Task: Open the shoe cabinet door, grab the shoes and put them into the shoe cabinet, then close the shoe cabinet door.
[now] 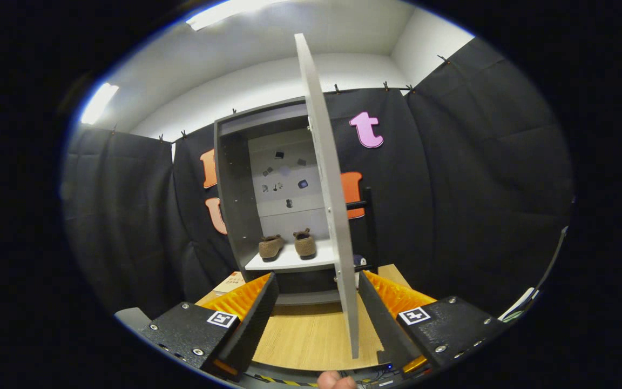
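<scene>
The grey shoe cabinet [235, 189] stands open on the wooden table, beyond my fingers. Its pale door [330, 189] swings out toward me, seen edge-on, and its lower free edge reaches in between my fingers, close to the right one. Two brown shoes [288, 246] sit side by side on the cabinet's white shelf [289, 263]. My gripper [316, 313] is open, its fingers spread wide on either side of the door's edge, and neither finger presses on it.
The wooden tabletop [311, 335] stretches from my fingers to the cabinet base. A cardboard box [231, 282] lies left of the cabinet. A dark post [367, 227] stands right of the door. Black cloth walls close in the booth. A fingertip [335, 380] shows below the gripper.
</scene>
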Action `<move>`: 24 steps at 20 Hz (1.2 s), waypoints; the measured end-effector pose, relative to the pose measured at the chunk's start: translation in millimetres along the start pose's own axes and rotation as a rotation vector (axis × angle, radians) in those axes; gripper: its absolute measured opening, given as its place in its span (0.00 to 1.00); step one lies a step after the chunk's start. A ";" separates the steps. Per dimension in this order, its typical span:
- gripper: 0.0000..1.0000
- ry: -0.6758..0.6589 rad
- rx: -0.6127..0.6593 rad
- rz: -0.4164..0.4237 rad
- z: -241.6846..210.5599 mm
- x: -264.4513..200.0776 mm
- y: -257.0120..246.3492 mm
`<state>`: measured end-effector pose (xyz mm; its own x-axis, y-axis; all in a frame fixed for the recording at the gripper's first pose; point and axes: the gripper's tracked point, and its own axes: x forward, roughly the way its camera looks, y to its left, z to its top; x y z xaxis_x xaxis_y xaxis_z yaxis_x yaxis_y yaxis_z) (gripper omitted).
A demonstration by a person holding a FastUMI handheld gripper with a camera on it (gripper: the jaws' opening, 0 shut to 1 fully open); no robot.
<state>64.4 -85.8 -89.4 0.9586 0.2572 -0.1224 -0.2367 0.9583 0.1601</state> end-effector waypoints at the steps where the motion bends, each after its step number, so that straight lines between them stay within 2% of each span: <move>1: 0.93 -0.002 -0.003 -0.010 1.3 -1.0 -10.6; 5: 0.93 -0.014 0.012 -0.057 7.4 3.1 -47.7; 8: 0.93 -0.021 0.034 -0.109 7.9 20.5 -68.2; 11: 0.95 -0.038 0.056 -0.123 15.9 36.7 -80.7; 14: 0.95 -0.042 0.085 -0.110 17.2 47.1 -73.3; 18: 0.93 -0.060 0.049 -0.130 18.7 49.1 -62.8; 24: 0.93 -0.013 -0.013 -0.123 11.1 51.3 -10.0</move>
<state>117.7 -83.5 -86.4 0.9824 0.1357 -0.1281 -0.1187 0.9841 0.1322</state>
